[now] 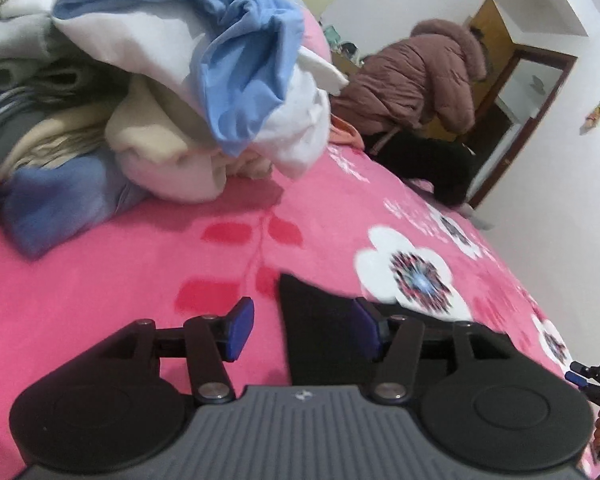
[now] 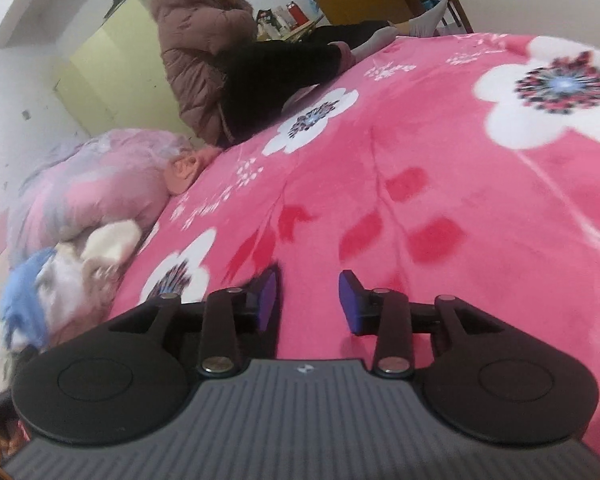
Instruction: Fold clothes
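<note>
Two grippers: our left (image 1: 302, 330) parted, black garment (image 1: 320, 332) lower centre between jaws, unpinched; right (image 2: 308, 302) parted, empty.

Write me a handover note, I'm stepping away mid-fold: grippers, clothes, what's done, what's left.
Left gripper: open, pads not pressing on anything; a black garment lies on the pink blanket under its right finger.
Right gripper: open, empty, over bare blanket.
Clothes pile: blue, white and cream pieces heaped unfolded at the blanket's far left.
Done: cannot tell whether the black garment is fully folded.
Left: likely the whole pile.
</note>
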The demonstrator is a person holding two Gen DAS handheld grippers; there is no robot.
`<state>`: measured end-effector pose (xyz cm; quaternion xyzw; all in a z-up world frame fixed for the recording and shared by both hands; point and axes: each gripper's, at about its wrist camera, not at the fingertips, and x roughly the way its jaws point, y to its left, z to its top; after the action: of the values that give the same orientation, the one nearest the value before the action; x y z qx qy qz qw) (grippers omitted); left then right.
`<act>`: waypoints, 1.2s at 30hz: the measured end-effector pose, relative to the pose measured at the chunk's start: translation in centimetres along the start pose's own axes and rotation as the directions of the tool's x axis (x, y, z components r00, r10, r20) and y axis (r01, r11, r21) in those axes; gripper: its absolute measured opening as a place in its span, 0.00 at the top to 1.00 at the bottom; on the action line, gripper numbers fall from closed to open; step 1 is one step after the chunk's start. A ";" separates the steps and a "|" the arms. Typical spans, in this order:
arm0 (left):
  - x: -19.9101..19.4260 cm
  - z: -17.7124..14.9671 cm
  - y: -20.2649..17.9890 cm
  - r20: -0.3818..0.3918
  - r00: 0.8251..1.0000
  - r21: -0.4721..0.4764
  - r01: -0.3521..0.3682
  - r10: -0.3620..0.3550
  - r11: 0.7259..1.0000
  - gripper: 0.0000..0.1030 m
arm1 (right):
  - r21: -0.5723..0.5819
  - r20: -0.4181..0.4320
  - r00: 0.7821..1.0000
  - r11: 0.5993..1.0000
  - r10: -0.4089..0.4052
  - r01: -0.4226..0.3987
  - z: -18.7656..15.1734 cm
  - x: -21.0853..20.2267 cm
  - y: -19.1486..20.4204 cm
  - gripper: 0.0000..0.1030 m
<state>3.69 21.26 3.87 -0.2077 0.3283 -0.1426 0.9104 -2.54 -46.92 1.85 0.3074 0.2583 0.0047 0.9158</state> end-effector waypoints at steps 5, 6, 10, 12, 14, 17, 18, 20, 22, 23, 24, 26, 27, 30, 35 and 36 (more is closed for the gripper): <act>-2.6 -4.2 -1.9 -0.130 0.991 0.016 0.022 -0.019 1.000 0.46 | 0.010 -0.091 0.995 0.999 0.041 -0.040 -3.8 -5.5 0.6 0.60; -2.7 -5.1 -2.0 -0.149 0.989 0.011 0.028 -0.026 1.000 0.47 | 0.013 -0.113 0.992 0.999 0.047 -0.046 -4.7 -5.9 0.8 0.60; -3.1 -7.9 -2.0 -0.198 0.979 -0.021 0.044 -0.047 0.999 0.51 | -0.017 -0.175 0.984 0.999 0.043 -0.046 -7.4 -5.9 1.6 0.61; -3.1 -8.5 -1.9 -0.203 0.978 -0.028 0.042 -0.047 0.999 0.56 | -0.027 -0.196 0.979 0.998 0.049 -0.055 -7.9 -5.4 1.8 0.63; -3.1 -8.7 -1.9 -0.195 0.980 -0.021 0.031 -0.035 0.999 0.61 | -0.033 -0.216 0.975 0.997 0.054 -0.063 -8.1 -4.7 2.1 0.66; -3.3 -8.9 -1.8 -0.186 0.982 -0.016 0.019 -0.021 1.000 0.73 | -0.052 -0.247 0.968 0.997 0.049 -0.063 -8.3 -3.7 2.4 0.74; -3.3 -8.9 -1.9 -0.183 0.983 -0.013 0.017 -0.019 1.000 0.78 | -0.056 -0.252 0.967 0.997 0.044 -0.060 -8.3 -3.4 2.3 0.75; -3.5 -9.0 -1.9 -0.178 0.984 -0.008 0.013 -0.015 1.000 0.86 | -0.057 -0.255 0.965 0.996 0.054 -0.071 -8.4 -3.1 2.1 0.86; -3.6 -9.1 -2.1 -0.170 0.985 -0.001 0.011 -0.011 1.000 0.93 | -0.055 -0.250 0.966 0.995 0.069 -0.085 -8.4 -3.1 2.0 0.94; -3.8 -9.1 -2.2 -0.161 0.987 0.005 0.012 -0.011 1.000 0.94 | -0.056 -0.243 0.967 0.994 0.080 -0.097 -8.4 -3.3 2.0 0.97; -3.9 -9.1 -2.4 -0.151 0.988 0.012 0.013 -0.011 1.000 0.95 | -0.057 -0.236 0.967 0.992 0.092 -0.108 -8.5 -3.5 2.1 0.97; -4.2 -9.0 -2.5 -0.134 0.991 0.008 0.021 -0.020 1.000 0.95 | -0.055 -0.227 0.966 0.988 0.125 -0.141 -8.6 -3.9 2.1 0.99; -4.3 -9.0 -2.4 -0.130 0.991 0.001 0.027 -0.026 1.000 0.96 | -0.052 -0.219 0.967 0.988 0.129 -0.144 -8.6 -4.2 2.0 0.99; -4.7 -8.8 -2.3 -0.124 0.992 -0.003 0.038 -0.038 0.999 0.96 | -0.042 -0.190 0.972 0.988 0.137 -0.147 -8.4 -5.1 1.8 0.99; -4.2 -8.8 -2.1 -0.145 0.989 0.016 0.022 -0.020 1.000 0.96 | -0.004 -0.154 0.978 0.990 0.141 -0.143 -8.0 -6.2 0.2 1.00; -3.9 -8.9 -1.9 -0.155 0.988 0.015 0.017 -0.015 1.000 0.96 | 0.004 -0.161 0.978 0.991 0.135 -0.136 -8.1 -5.9 -0.1 1.00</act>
<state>-5.28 18.59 0.68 -0.1910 0.3950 -0.1682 0.8827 -11.53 -43.43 -0.97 0.3195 0.3099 0.0928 0.8906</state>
